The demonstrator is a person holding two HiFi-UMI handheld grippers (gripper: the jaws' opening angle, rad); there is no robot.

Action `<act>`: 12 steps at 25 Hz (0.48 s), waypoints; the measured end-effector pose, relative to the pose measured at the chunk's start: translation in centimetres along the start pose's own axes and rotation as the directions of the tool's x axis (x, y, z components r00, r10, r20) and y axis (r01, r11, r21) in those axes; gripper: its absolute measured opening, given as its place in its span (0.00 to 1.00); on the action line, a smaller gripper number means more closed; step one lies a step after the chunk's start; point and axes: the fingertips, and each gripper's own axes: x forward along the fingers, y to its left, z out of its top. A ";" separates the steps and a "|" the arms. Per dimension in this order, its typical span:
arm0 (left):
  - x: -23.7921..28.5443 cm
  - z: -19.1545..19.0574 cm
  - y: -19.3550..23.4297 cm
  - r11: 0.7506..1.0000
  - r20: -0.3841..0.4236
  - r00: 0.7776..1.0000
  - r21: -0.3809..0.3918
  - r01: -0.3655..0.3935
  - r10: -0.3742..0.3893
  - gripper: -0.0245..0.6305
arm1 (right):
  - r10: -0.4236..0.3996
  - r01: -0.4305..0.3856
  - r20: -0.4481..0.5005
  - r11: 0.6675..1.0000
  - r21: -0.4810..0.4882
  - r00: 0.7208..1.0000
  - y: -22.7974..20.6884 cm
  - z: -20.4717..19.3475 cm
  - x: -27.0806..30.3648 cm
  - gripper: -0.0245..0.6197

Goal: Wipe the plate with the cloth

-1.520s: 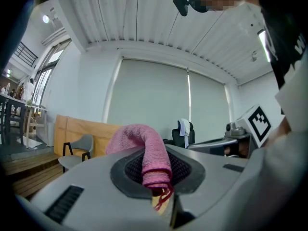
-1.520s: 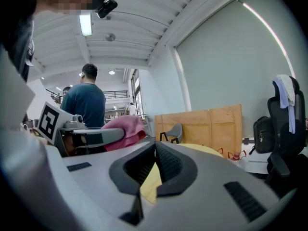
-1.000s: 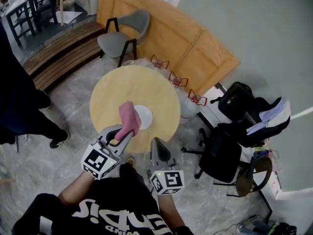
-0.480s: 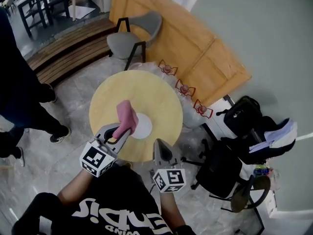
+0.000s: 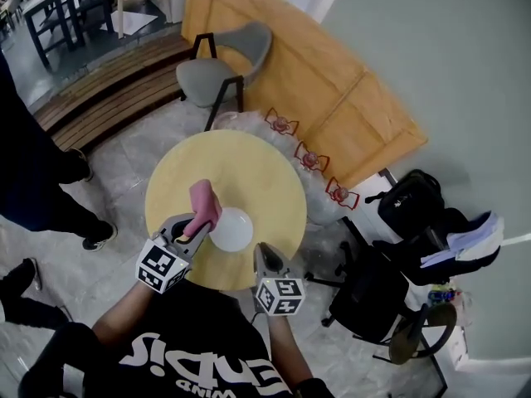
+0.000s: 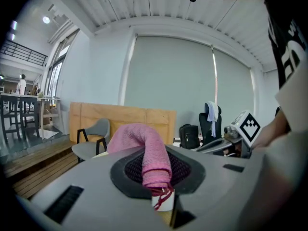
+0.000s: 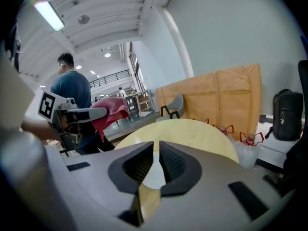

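my left gripper [image 5: 197, 225] pinches the pink cloth [image 5: 203, 199] just beside the plate [image 5: 233, 230] near the table's [image 5: 249, 166] edge; my right gripper [image 5: 264, 250] is closed, empty.

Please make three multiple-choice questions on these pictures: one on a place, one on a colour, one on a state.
1. Where is the white round plate relative to the round yellow wooden table? A) under it B) on top C) leaning against its edge
2. What colour is the soft fabric cloth? A) blue B) green C) pink
3. How is the right claw? A) shut, empty B) shut on the cloth C) wide open
Answers: 1 B, it rests on the tabletop. 2 C, pink in every view. 3 A, its jaws stand together with nothing between.
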 end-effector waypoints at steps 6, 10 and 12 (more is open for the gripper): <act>3.1 -3.2 2.0 0.999 -0.126 0.991 -0.024 0.035 -0.038 0.12 | 0.008 0.004 -0.160 0.997 0.072 0.987 -3.1 -3.8 4.6 0.21; 4.6 -5.0 2.9 0.998 -0.187 0.981 -0.033 0.053 -0.059 0.12 | -0.013 0.039 -0.249 0.994 0.100 0.969 -4.8 -6.5 6.5 0.24; 5.1 -5.8 3.5 0.998 -0.210 0.976 -0.038 0.057 -0.064 0.12 | -0.021 0.055 -0.289 0.992 0.110 0.957 -5.4 -7.8 7.4 0.24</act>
